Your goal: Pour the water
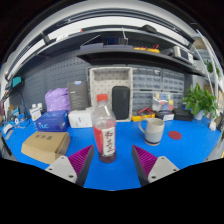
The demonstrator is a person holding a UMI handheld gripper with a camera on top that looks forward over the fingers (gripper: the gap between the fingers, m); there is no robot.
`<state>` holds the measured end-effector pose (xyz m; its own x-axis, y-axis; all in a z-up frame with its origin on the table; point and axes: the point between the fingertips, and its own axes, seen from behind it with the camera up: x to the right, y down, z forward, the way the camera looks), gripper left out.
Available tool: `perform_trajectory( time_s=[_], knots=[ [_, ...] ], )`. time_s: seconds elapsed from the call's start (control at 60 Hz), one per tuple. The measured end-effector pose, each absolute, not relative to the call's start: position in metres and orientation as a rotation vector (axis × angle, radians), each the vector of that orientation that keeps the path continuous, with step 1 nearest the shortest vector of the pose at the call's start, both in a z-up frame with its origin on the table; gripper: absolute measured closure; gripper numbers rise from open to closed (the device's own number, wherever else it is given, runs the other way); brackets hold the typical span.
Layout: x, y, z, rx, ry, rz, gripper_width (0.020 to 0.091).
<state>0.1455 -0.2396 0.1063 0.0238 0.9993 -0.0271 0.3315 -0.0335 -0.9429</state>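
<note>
the bottle (104, 128) stands upright on the blue table (120, 170), and everything here is told from that bottle. it is clear, with a red cap on top and a dark red label around its lower part. the gripper (113, 160) sits low in front of the bottle, and its jaws are spread wide with nothing held. one pink pad (82, 160) is just beside the bottle's bottom, and the other pink pad (145, 159) is a bit farther off on the other side, so the bottle stands ahead of the fingers and is not yet squeezed. a white cup (153, 130) stands a little way off beside the bottle, on the side of the farther pad, and it looks like the place the water should go. a cardboard box (45, 146) lies on the other side of the bottle. a green plant (201, 102) is far past the cup. some things could go wrong from here. the bottle is tall and thin, so if one finger bumps it first, it could tip over and roll. if the fingers close too low or too softly, the smooth bottle could slip when lifted. the red cap looks closed, so tipping the bottle may pour no water at all. if the bottle swings too fast toward the cup, it could knock the cup or spill on the table.
</note>
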Motion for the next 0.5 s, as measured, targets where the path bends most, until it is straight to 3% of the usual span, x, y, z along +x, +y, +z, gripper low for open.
perform_trajectory(
  time_s=[0.2, 0.5],
  knots=[
    [0.101, -0.267, 0.088, -1.455, -1.475, 1.014, 0.0338],
    [0.042, -0.268, 0.092, -1.395, -1.440, 1.041, 0.0362]
  ],
)
